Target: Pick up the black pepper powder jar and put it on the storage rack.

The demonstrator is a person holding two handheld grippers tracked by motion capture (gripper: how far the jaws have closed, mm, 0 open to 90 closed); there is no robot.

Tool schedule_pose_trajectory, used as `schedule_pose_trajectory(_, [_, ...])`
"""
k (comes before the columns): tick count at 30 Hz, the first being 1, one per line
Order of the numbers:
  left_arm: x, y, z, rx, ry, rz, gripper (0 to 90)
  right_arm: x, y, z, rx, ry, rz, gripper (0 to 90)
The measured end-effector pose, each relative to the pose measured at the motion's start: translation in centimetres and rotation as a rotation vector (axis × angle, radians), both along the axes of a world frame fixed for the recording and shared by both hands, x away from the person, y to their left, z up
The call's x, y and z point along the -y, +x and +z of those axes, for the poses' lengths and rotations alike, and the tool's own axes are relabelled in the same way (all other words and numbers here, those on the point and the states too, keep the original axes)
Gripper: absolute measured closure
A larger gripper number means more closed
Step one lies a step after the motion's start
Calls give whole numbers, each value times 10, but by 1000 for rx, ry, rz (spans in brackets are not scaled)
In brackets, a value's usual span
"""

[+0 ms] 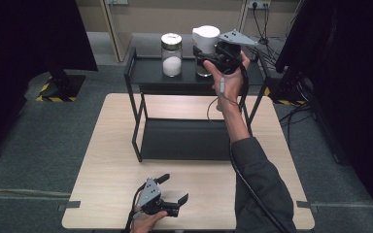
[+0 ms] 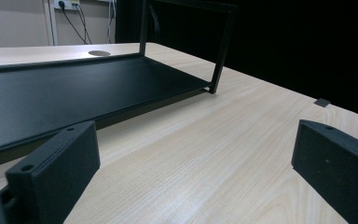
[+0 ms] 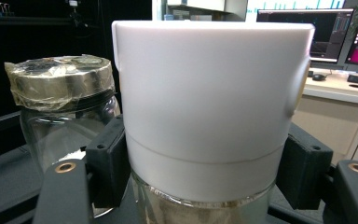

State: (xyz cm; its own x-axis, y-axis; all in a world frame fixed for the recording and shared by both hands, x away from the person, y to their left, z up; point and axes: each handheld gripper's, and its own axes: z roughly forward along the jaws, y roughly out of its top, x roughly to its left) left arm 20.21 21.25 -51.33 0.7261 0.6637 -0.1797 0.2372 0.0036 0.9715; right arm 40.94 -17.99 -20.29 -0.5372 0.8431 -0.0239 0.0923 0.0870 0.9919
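Note:
A glass jar with a tall white lid (image 1: 205, 38) (image 3: 209, 107) stands on the top shelf of a black rack (image 1: 145, 73). My right gripper (image 1: 201, 58) (image 3: 205, 172) is raised to it, with one black pad (image 3: 106, 158) pressed against each side at the lid's lower edge, so it is shut on this jar. Just to its left stands a second jar with a taped metal lid (image 1: 172, 54) (image 3: 60, 88), part full of white powder. My left gripper (image 1: 177, 187) (image 2: 196, 158) rests low over the table's front edge, open, nothing between its jaws.
The rack's lower shelf (image 1: 184, 141) (image 2: 74, 93) lies bare on the light wooden table (image 1: 111, 160) (image 2: 214, 154). Black curtains hang at both sides, and cables trail on the floor at the back right (image 1: 272, 53).

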Motion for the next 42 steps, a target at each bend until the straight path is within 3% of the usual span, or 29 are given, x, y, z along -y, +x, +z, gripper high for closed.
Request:
schedule_pose_trajectory(7, [0, 0, 0, 0, 2, -1, 1, -1, -6, 1, -8, 30, -23, 81])
schedule_pose_trajectory(11, [0, 0, 0, 1, 4, -1, 2, -3, -11, 2, -11, 28, -48, 35])
schedule_pose_trajectory(14, [0, 0, 0, 0, 0, 0, 1, -2, -15, 1, -10, 30, -71, 24])
schedule_pose_trajectory(31, [1, 0, 0, 1, 4, 0, 1, 26, -31, -13, 3, 84, 28, 5])
schedule_pose_trajectory(42, [0, 0, -1, 1, 3, 2, 1, 40, -47, -27, 21, 77, 76, 5])
